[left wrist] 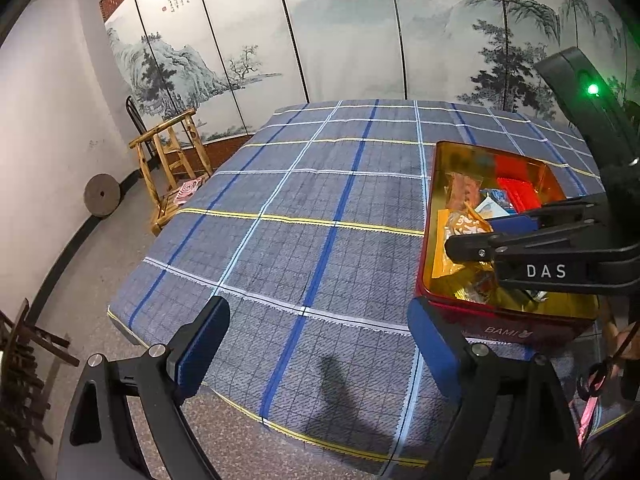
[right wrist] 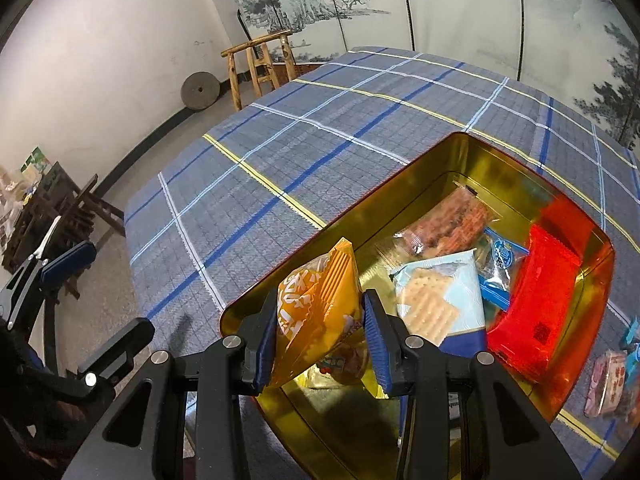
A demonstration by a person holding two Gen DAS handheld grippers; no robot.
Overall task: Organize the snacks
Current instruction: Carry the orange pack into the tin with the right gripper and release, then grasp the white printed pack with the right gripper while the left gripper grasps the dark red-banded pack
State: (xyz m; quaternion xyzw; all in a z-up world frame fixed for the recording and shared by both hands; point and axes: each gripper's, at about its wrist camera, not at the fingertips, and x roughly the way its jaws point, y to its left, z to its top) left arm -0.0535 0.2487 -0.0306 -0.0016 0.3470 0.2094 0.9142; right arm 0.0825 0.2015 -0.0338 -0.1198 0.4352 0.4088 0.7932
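Right tool [right wrist: 320,332] clamped on an orange snack packet [right wrist: 316,312], held just inside the near corner of the gold-lined tin [right wrist: 440,156] on the plaid-covered bench [right wrist: 280,160]. Left tool [left wrist: 316,344] apart, empty, beside the tin. Step: depositing. Next: lower the packet among the cracker pack [right wrist: 436,296] and red packet [right wrist: 536,300], then release.

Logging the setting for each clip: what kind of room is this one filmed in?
Probably a traditional-style tea or dining room, not a lab: an ink landscape mural spans the wall, a rustic wooden chair and a millstone stand beside it, and a plaid-clothed table holds the snack tin.
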